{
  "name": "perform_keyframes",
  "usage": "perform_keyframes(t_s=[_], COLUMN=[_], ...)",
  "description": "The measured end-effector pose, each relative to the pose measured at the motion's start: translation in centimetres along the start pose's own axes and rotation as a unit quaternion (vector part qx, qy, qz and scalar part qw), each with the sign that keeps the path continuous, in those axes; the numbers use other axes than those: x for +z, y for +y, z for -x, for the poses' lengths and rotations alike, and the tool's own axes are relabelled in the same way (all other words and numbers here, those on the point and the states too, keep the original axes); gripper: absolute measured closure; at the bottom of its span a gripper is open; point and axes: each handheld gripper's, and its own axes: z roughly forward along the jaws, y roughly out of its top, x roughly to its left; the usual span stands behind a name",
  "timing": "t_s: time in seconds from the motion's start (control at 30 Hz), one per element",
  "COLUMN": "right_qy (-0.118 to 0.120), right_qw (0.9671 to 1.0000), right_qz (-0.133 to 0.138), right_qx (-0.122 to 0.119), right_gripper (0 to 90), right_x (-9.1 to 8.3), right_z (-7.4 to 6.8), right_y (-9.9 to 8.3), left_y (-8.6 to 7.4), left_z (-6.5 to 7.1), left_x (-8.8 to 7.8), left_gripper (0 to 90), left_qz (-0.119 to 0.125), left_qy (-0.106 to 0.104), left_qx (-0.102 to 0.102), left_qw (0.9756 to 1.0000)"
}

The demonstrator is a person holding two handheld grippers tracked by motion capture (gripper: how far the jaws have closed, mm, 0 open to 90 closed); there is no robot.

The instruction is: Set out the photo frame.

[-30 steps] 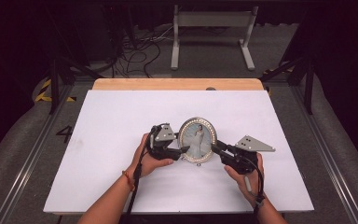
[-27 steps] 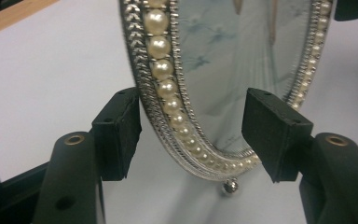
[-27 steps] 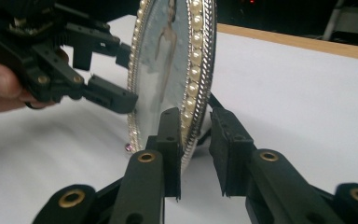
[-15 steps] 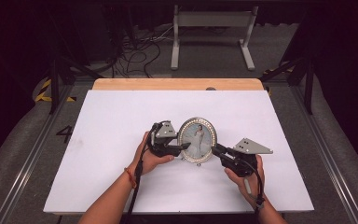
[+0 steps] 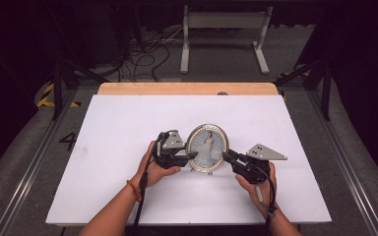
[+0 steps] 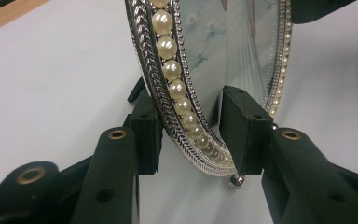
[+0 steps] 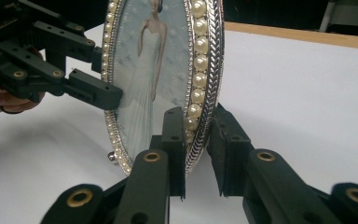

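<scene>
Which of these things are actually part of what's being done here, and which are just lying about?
In use:
photo frame
left gripper, its jaws just closing around the frame's edge
right gripper, clamped on the other edge
table

Lying about:
cables on the floor
metal stand
yellow-black tape

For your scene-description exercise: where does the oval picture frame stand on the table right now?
In the high view, the oval picture frame stands upright near the middle of the white table, slightly toward the person, between the left gripper and the right gripper.
</scene>
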Motion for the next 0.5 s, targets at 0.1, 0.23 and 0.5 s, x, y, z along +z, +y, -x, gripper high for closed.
perform_keyframes(t_s=[0.1, 0.23, 0.5], right_qy=[0.000, -0.003, -0.006], right_qw=[1.0000, 1.0000, 1.0000], right_qz=[0.003, 0.006, 0.003], right_qx=[0.004, 0.006, -0.002], right_gripper=[76.5, 76.4, 76.3], right_x=[0.15, 0.46, 0.75], right_z=[0.08, -0.02, -0.36], right_y=[-0.04, 0.05, 0.30], left_y=[-0.04, -0.28, -0.54], left_z=[0.23, 0.44, 0.58], left_x=[-0.27, -0.54, -0.68], left_gripper=[62.1, 63.0, 62.9], left_qz=[-0.007, -0.012, -0.016], left_qy=[0.005, 0.007, 0.010], left_qx=[0.007, 0.010, 0.003], left_qw=[0.9999, 0.9998, 0.9998])
